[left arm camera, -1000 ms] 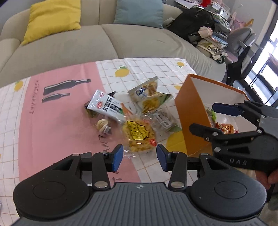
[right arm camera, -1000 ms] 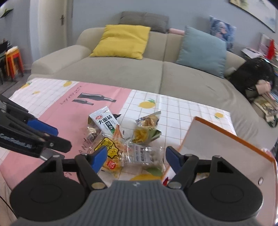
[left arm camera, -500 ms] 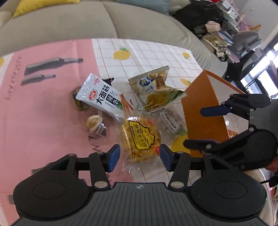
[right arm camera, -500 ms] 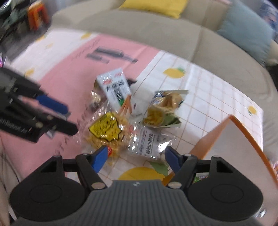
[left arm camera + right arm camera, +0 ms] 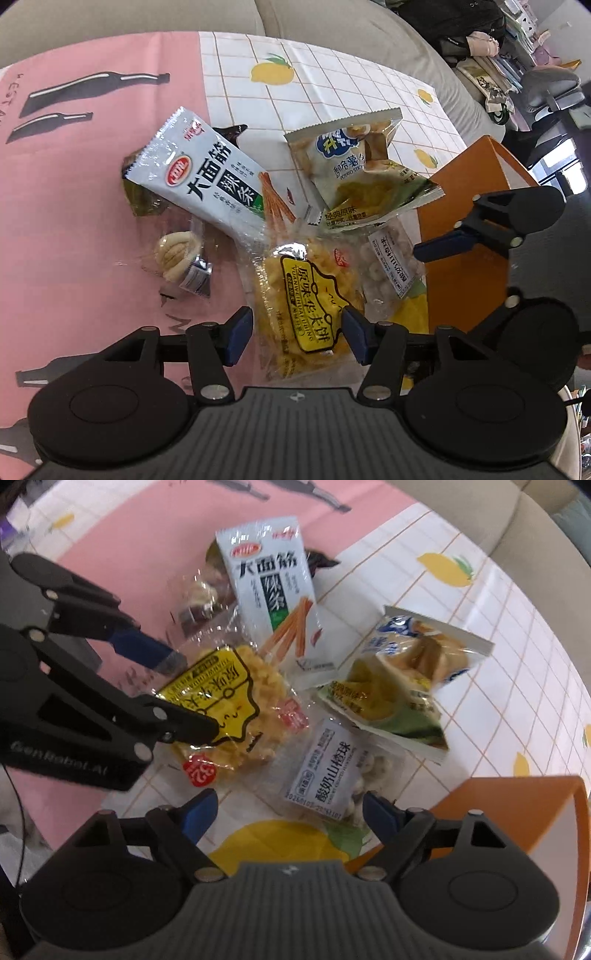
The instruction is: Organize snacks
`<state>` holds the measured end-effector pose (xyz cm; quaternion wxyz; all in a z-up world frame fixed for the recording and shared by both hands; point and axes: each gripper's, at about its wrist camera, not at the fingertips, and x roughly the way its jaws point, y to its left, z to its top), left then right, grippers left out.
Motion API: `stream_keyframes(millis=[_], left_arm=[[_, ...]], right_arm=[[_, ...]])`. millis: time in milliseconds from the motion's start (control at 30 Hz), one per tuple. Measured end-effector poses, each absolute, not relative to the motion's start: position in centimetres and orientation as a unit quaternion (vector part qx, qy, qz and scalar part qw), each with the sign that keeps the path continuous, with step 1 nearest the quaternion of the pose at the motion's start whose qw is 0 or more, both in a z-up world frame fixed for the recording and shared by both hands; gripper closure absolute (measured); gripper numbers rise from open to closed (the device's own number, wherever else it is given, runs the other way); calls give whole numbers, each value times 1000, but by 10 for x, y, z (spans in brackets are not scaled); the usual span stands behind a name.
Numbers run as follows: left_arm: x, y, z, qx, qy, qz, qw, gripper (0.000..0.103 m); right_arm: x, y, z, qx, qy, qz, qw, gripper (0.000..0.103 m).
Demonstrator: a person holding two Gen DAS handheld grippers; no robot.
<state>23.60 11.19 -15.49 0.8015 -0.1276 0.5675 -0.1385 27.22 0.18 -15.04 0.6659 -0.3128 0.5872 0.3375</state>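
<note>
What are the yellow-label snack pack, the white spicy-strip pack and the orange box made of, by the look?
Yellow-label snack pack: clear glossy plastic film; the contents show through and it crinkles with glare.
White spicy-strip pack: opaque printed film, probably foil-lined plastic; shiny highlights, serrated sealed end.
Orange box: stiff, flat, matte walls with straight edges, likely cardboard or thin plastic sheet; cannot tell which.

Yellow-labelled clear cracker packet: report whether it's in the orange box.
Out. The yellow-labelled clear cracker packet lies on the tablecloth, beside the orange box.

Left gripper [image 5: 297, 334] — black linkage arms, blue pads, silver screw heads, ribbed grey housing at lower frame. Right gripper [image 5: 290, 814] built alike. "GenRobot.AI" lettering on the black body at left of the right-wrist view.
</note>
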Motion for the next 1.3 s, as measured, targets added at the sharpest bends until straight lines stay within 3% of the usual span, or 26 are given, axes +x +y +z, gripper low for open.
stream_keyframes(millis=[233, 400, 500, 667, 767, 1067, 1300], left_arm=[[239, 110, -166, -154, 574, -131, 793, 37], [233, 109, -161, -151, 571, -125, 797, 51], [227, 109, -156, -151, 574, -107, 798, 60], [207, 113, -147, -132, 576, -74, 803, 65], [194, 121, -143, -129, 574, -55, 806, 66], [159, 144, -140, -142, 578, -14, 804, 66], [138, 146, -140, -149, 579, -4, 802, 66]], right_arm=[[278, 10, -159, -321, 593, 317, 667, 22], [266, 17, -157, -343, 570, 311, 678, 33], [256, 18, -149, -343, 554, 314, 691, 49], [235, 17, -140, -343, 524, 314, 713, 85], [217, 19, -139, -332, 506, 309, 734, 94], [152, 20, -129, -281, 469, 344, 763, 97], [124, 14, -135, -164, 508, 346, 772, 97]])
